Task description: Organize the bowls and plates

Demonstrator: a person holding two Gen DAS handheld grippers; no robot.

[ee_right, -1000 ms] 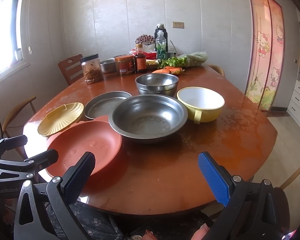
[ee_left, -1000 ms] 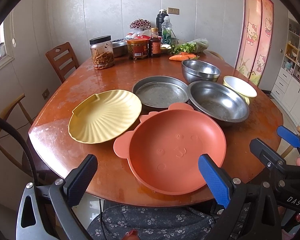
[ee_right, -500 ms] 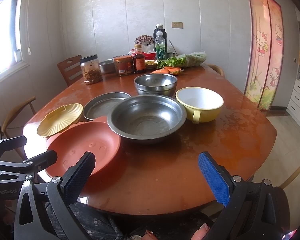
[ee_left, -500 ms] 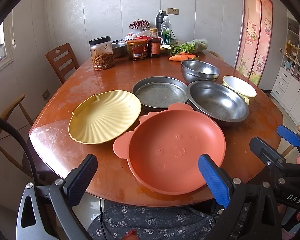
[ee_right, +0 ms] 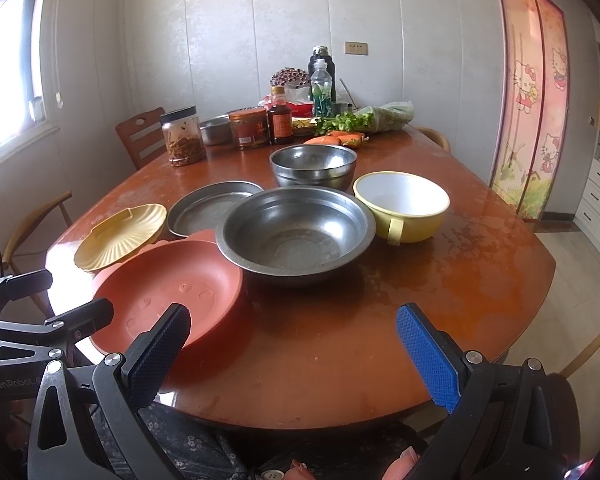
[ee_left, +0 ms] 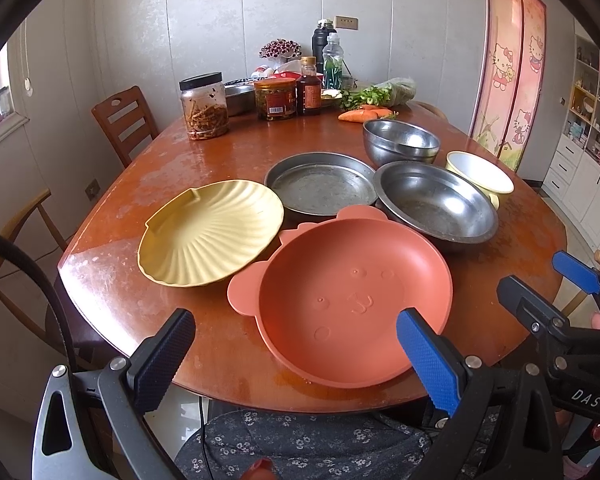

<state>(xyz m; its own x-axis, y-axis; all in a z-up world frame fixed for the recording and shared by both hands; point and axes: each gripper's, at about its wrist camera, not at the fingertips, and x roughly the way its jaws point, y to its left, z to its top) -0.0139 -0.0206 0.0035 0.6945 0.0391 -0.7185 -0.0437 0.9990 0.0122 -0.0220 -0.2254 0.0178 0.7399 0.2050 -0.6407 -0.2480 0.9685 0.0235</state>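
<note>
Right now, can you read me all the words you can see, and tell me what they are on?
"DAS" on the right gripper, seen from the left camera.
"GenRobot" on the left gripper, seen from the right camera; it may run on past the edge.
Labels on the red-lidded jar and the sauce bottle: too small to read.
The cartoon cats on the pink door carry no readable words.
</note>
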